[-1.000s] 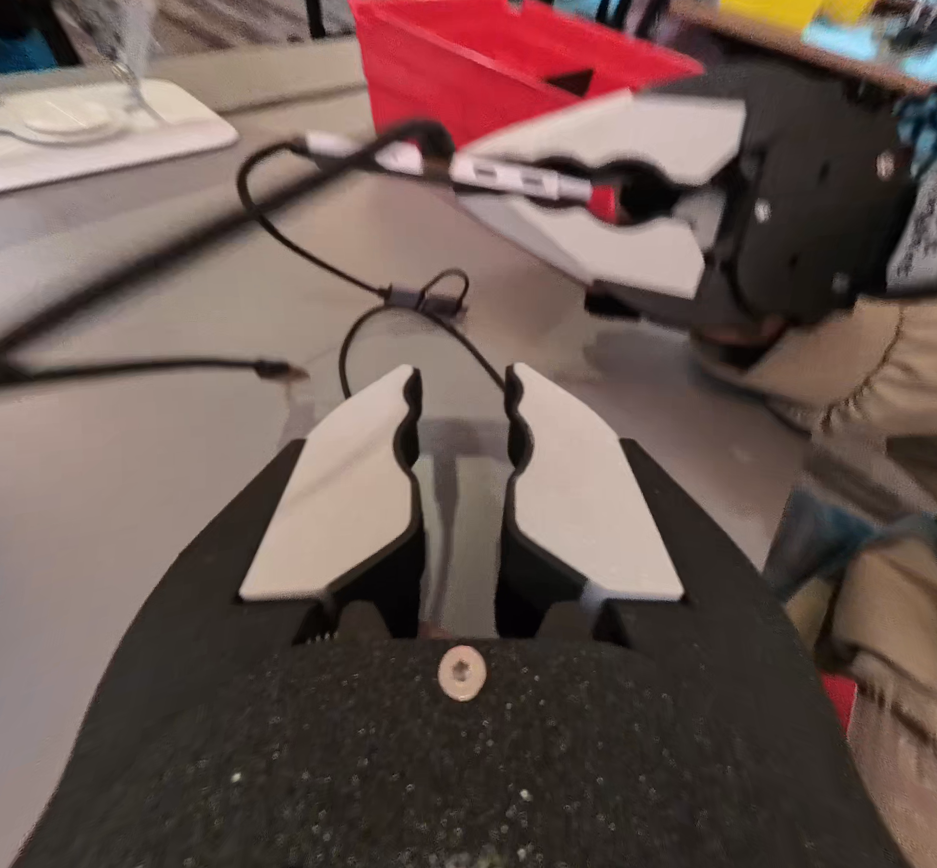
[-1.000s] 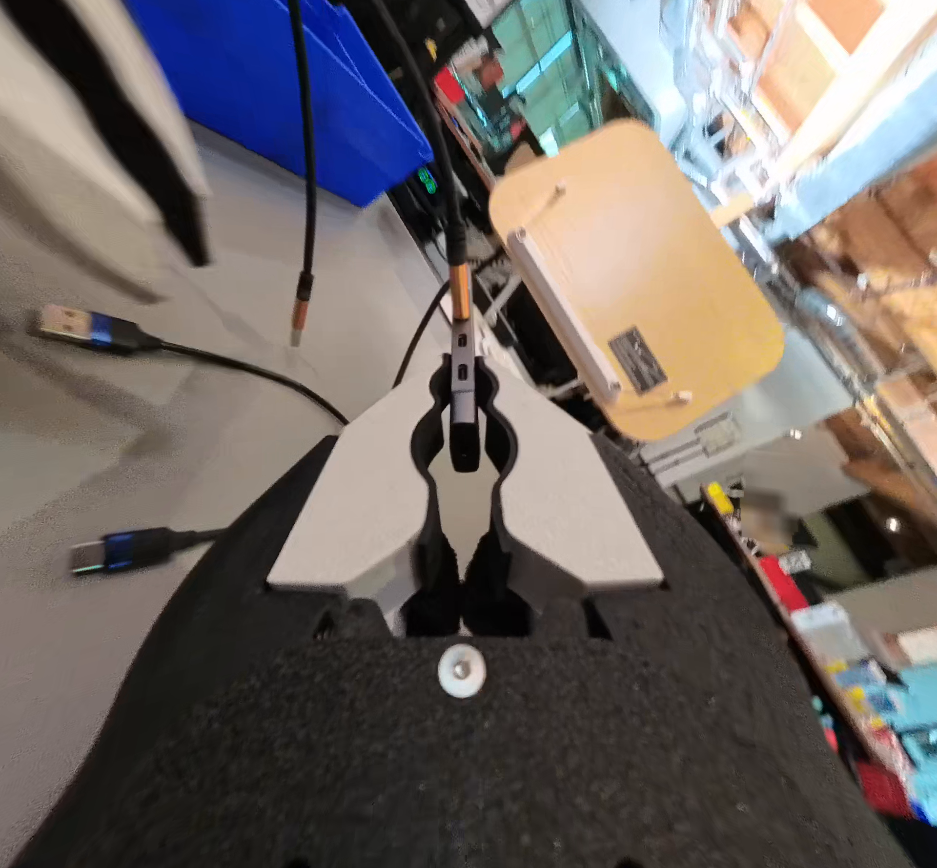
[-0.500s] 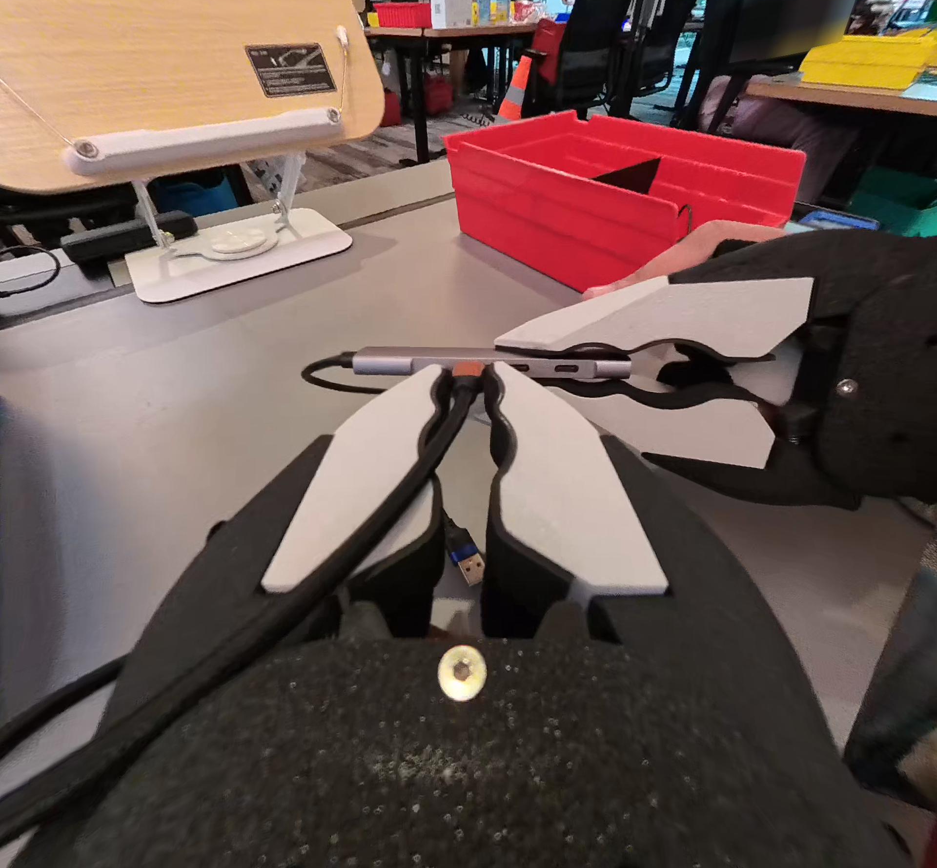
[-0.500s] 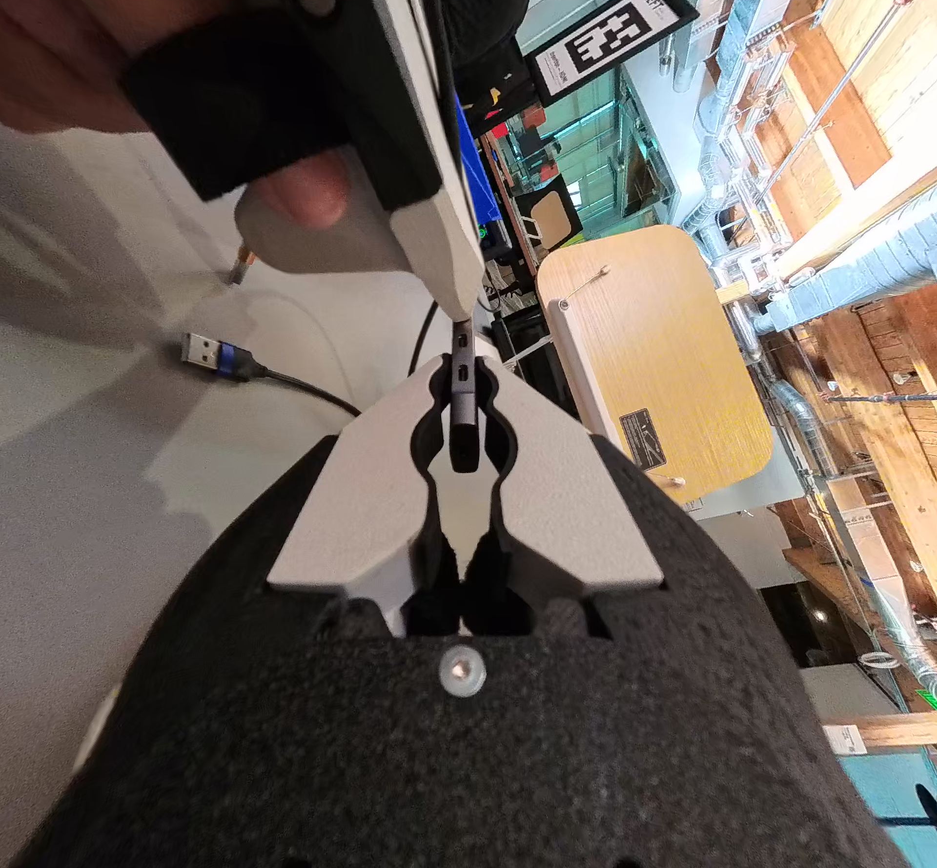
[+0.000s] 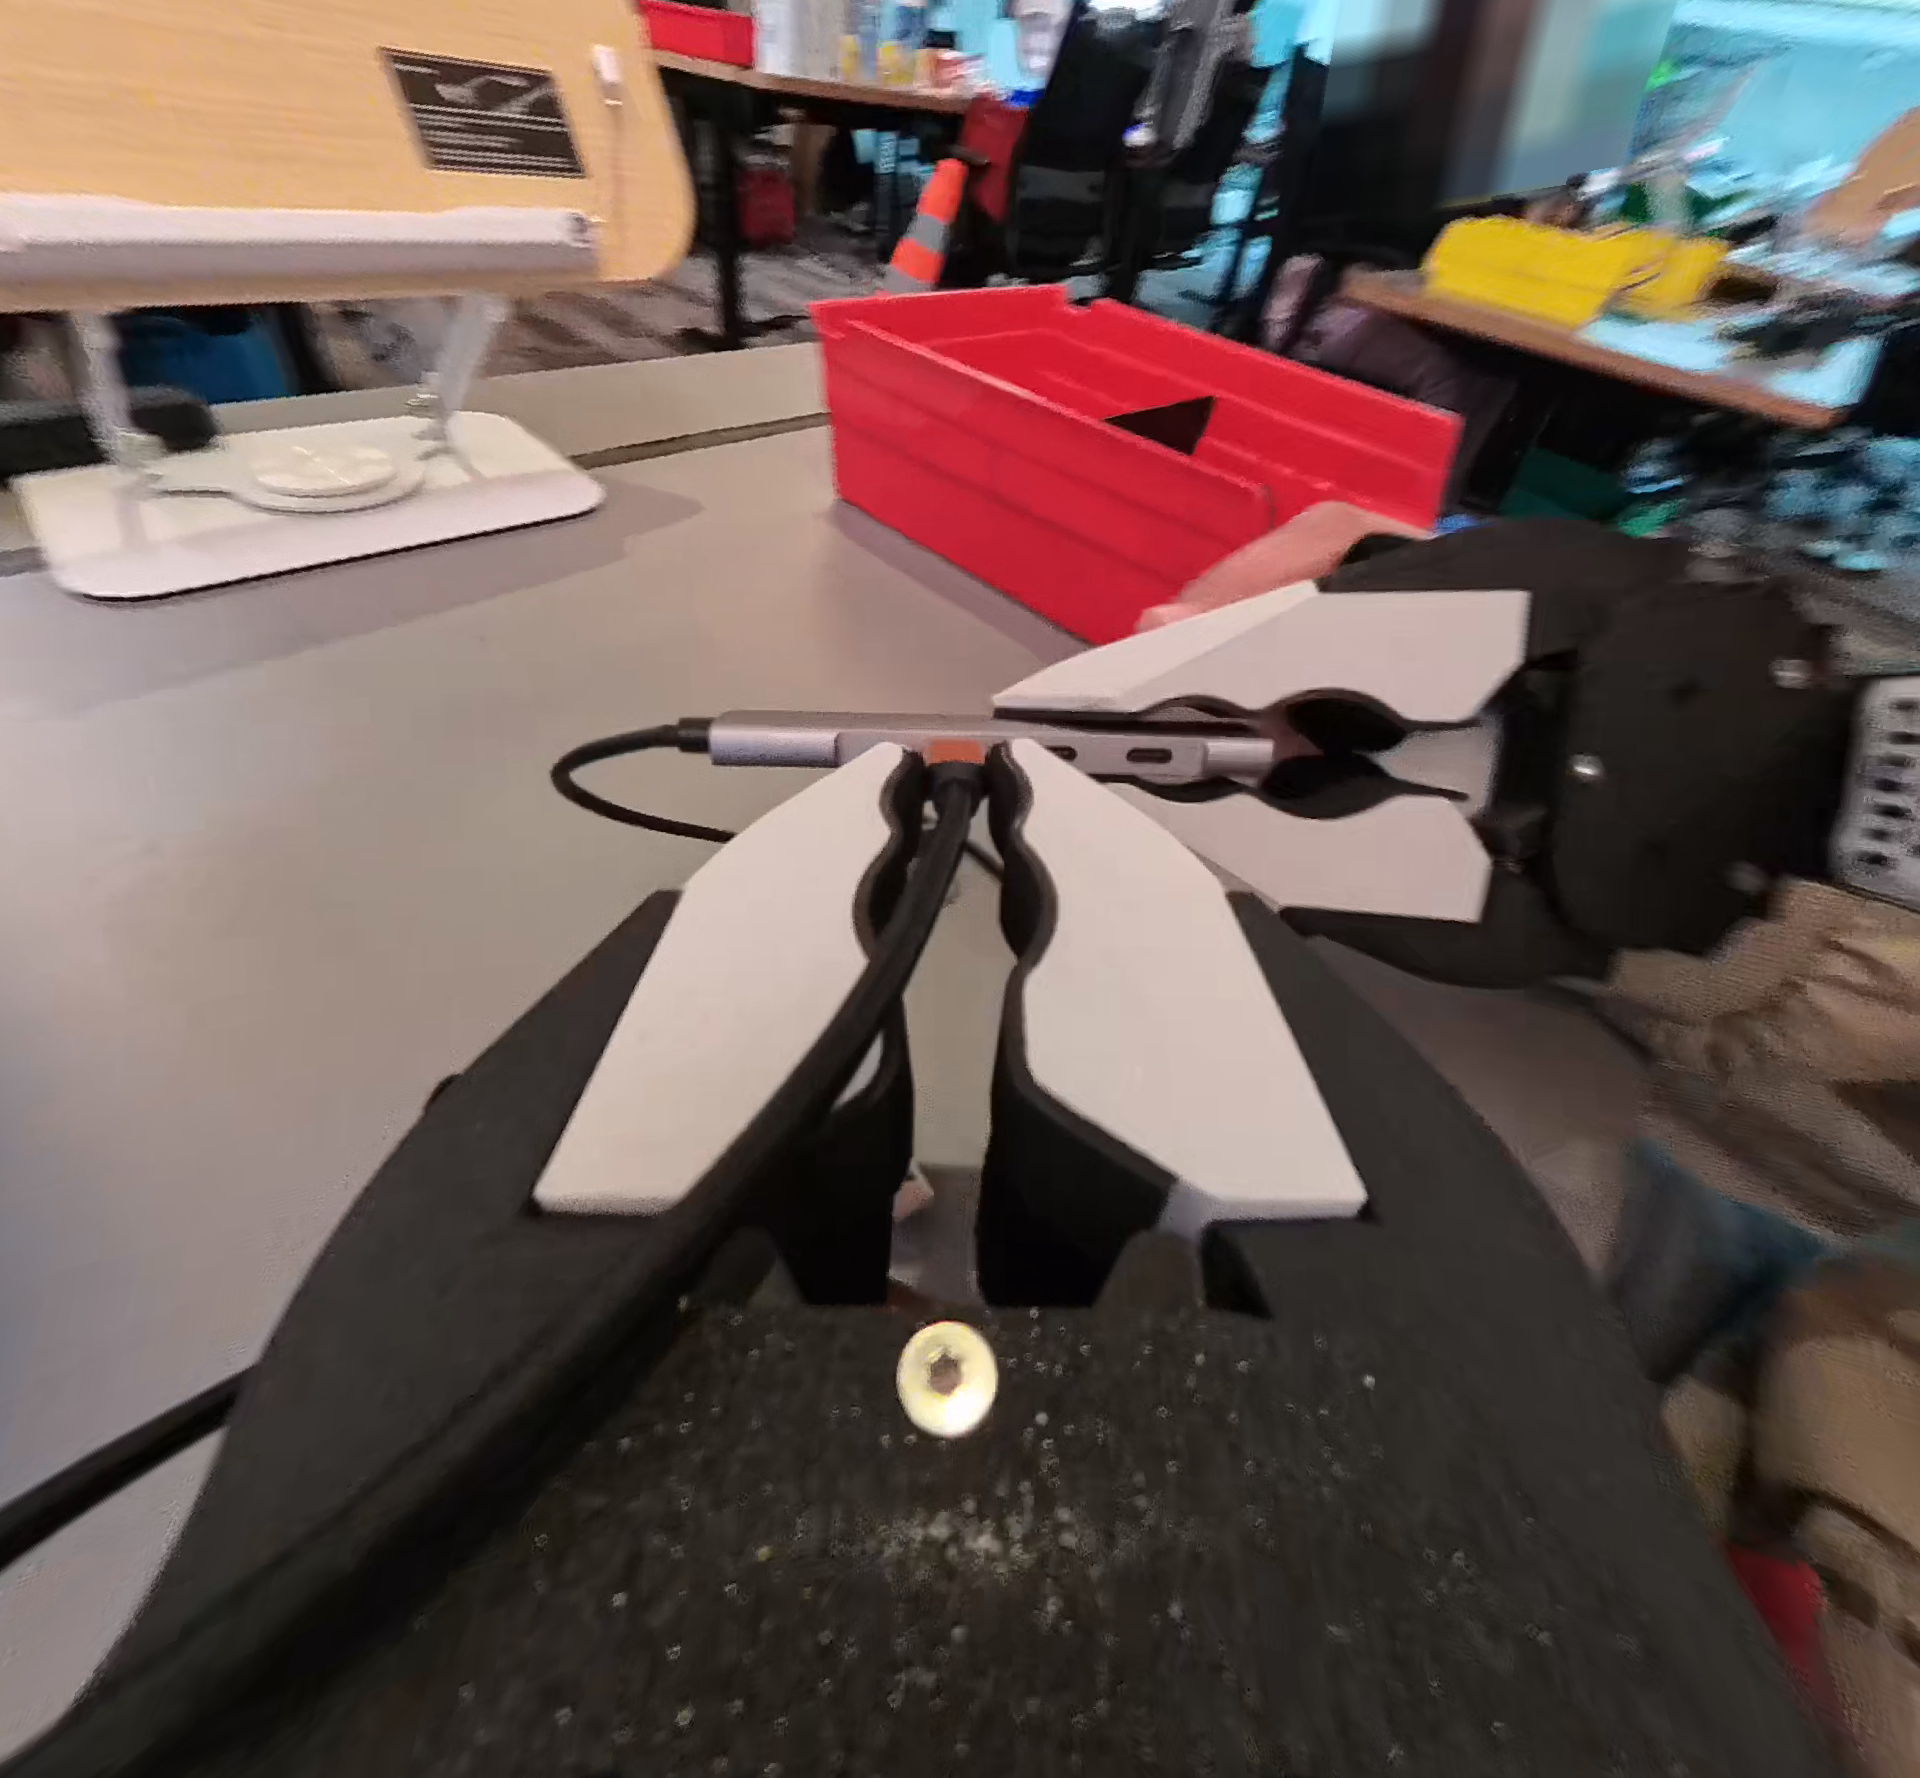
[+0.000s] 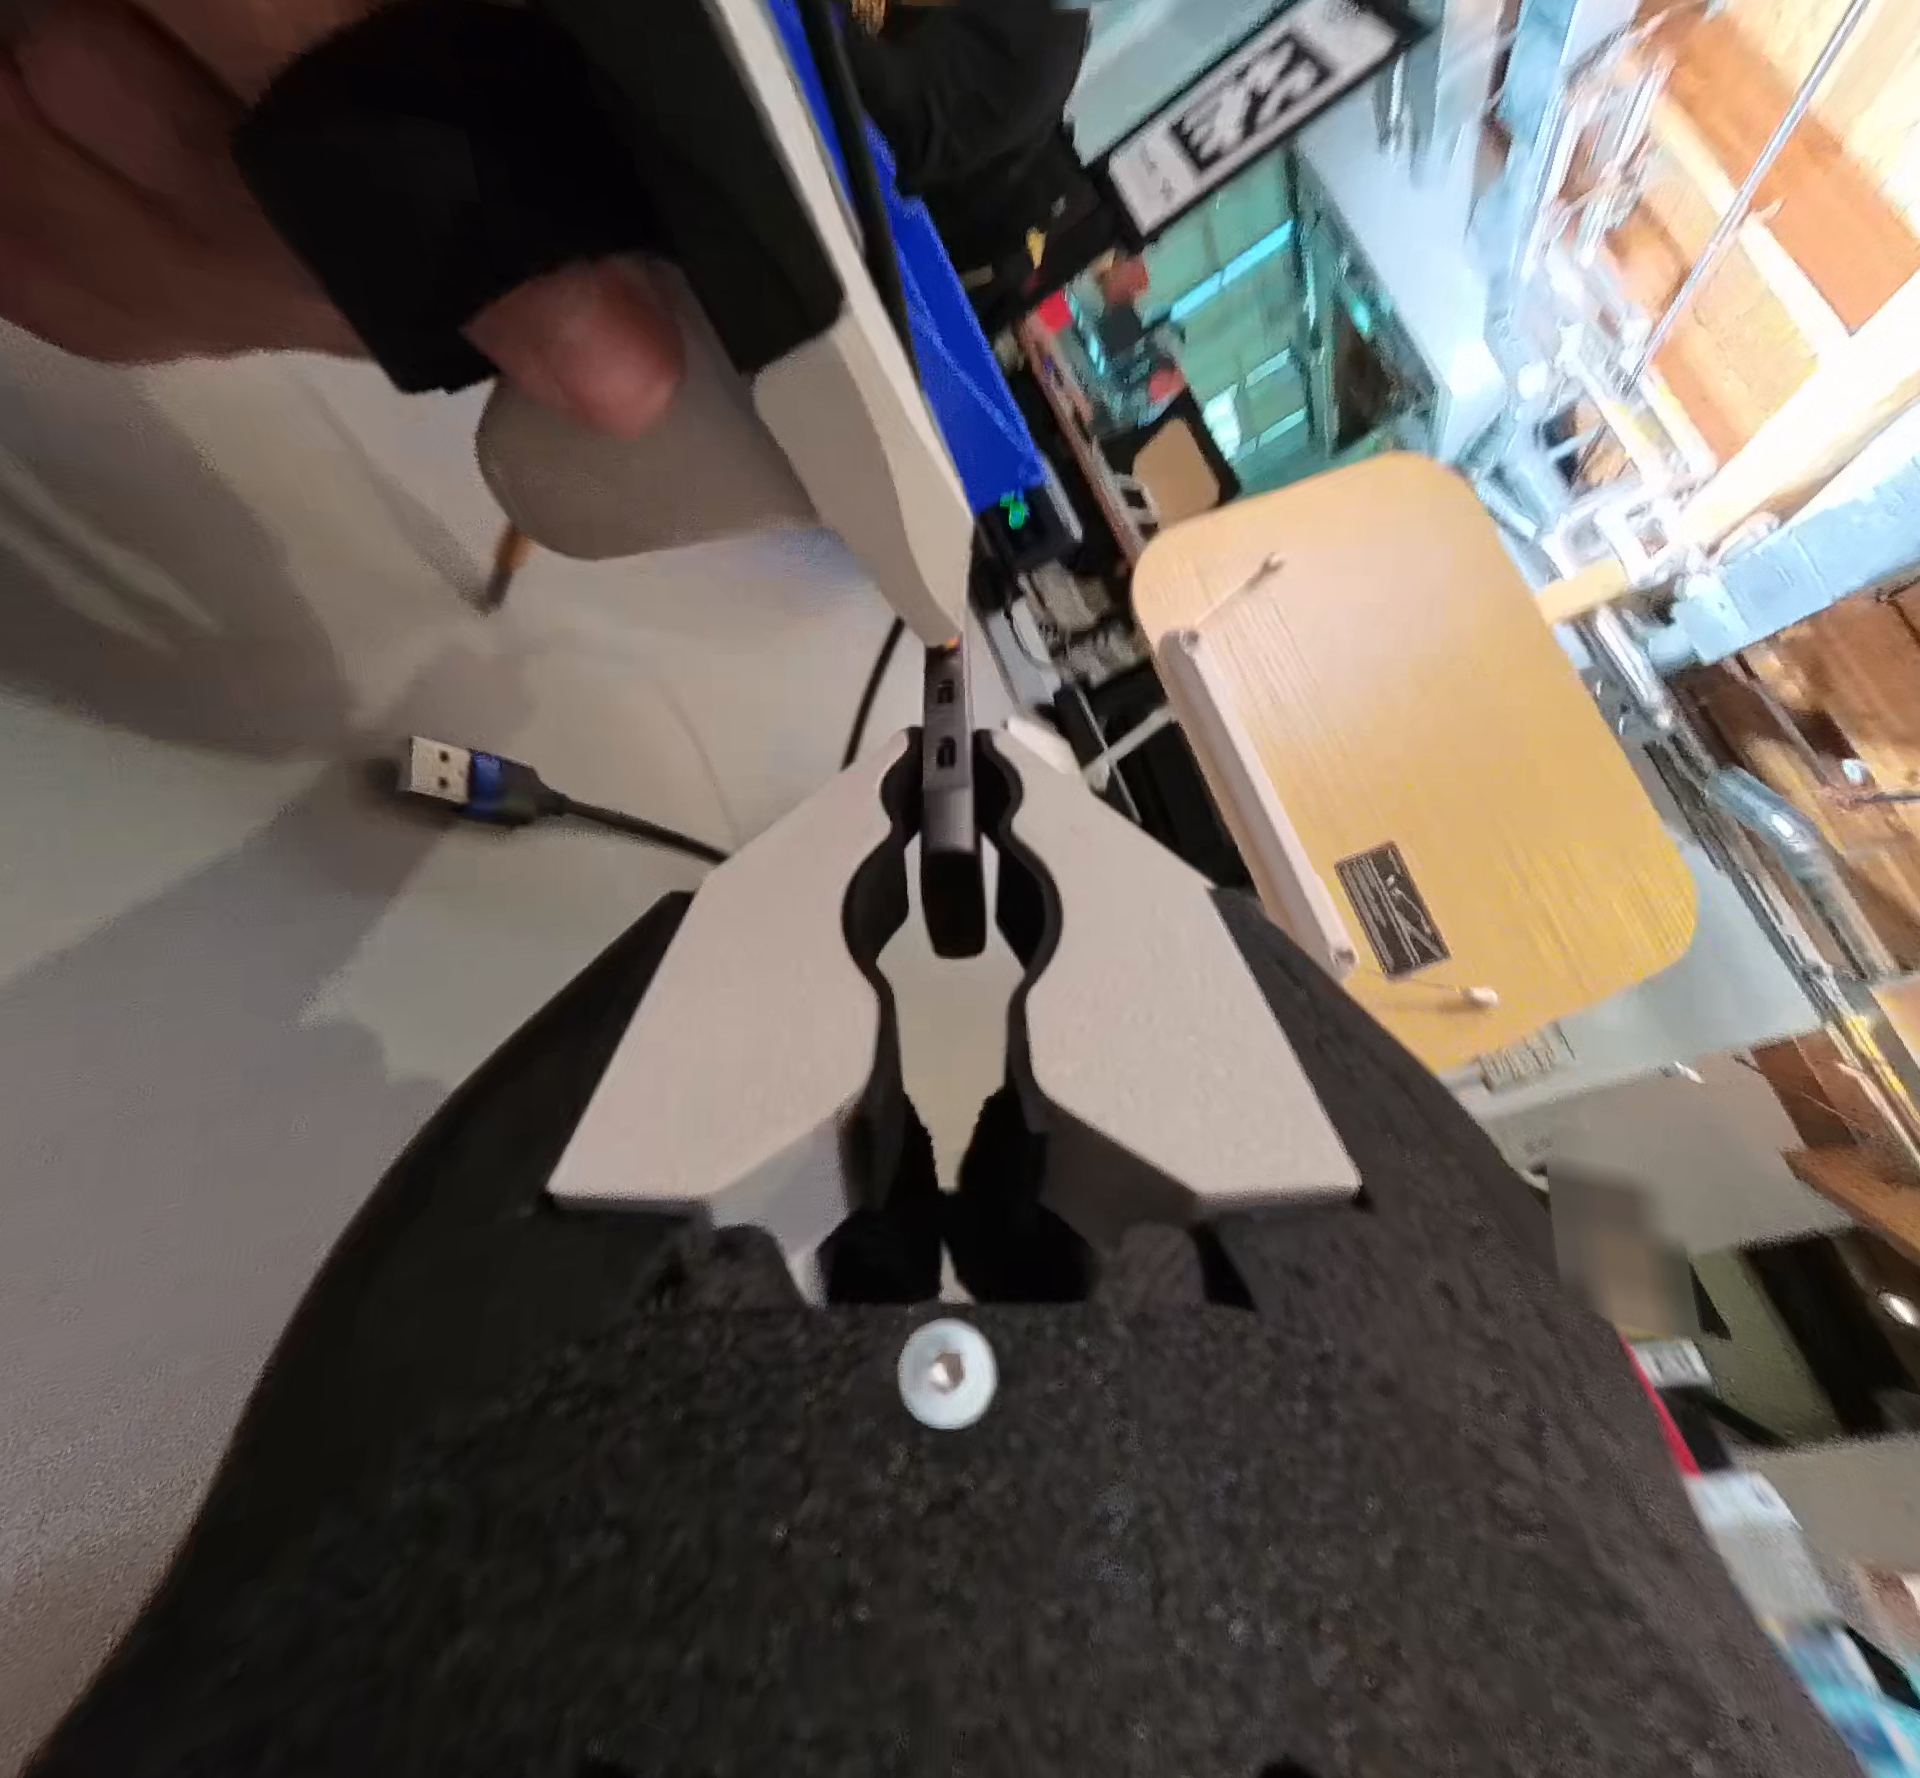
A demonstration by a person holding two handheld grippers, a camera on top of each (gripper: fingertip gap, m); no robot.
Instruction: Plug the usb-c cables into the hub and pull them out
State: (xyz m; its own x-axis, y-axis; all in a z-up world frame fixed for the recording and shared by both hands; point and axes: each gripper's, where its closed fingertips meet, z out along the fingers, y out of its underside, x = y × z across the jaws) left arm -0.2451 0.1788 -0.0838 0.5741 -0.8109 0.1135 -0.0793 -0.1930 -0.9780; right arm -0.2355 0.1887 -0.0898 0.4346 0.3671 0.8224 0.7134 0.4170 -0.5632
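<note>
My right gripper point(image 6: 951, 762) is shut on the end of a slim grey hub point(image 6: 951, 809) and holds it above the table. In the left wrist view the hub point(image 5: 790, 741) lies level, with its own black lead at the left end and two free ports on its side. My right gripper point(image 5: 1060, 741) reaches in from the right there. My left gripper point(image 5: 948, 767) is shut on a black usb-c cable point(image 5: 914, 897) just behind its orange plug point(image 5: 953, 752). The plug sits against the hub's side at a port. One left finger point(image 6: 873, 461) shows above the hub.
A red bin point(image 5: 1091, 481) stands behind the hub. A wooden board on a white stand point(image 5: 312, 492) is at the back left. A blue-collared USB-A plug point(image 6: 468, 778) and another loose cable end point(image 6: 504, 565) lie on the grey table point(image 5: 312, 793). A blue bin point(image 6: 956, 326) is beyond.
My left gripper was open over the table a second ago. It has come up to the hub and shut on the cable at its orange plug. My right gripper kept hold of the hub.
</note>
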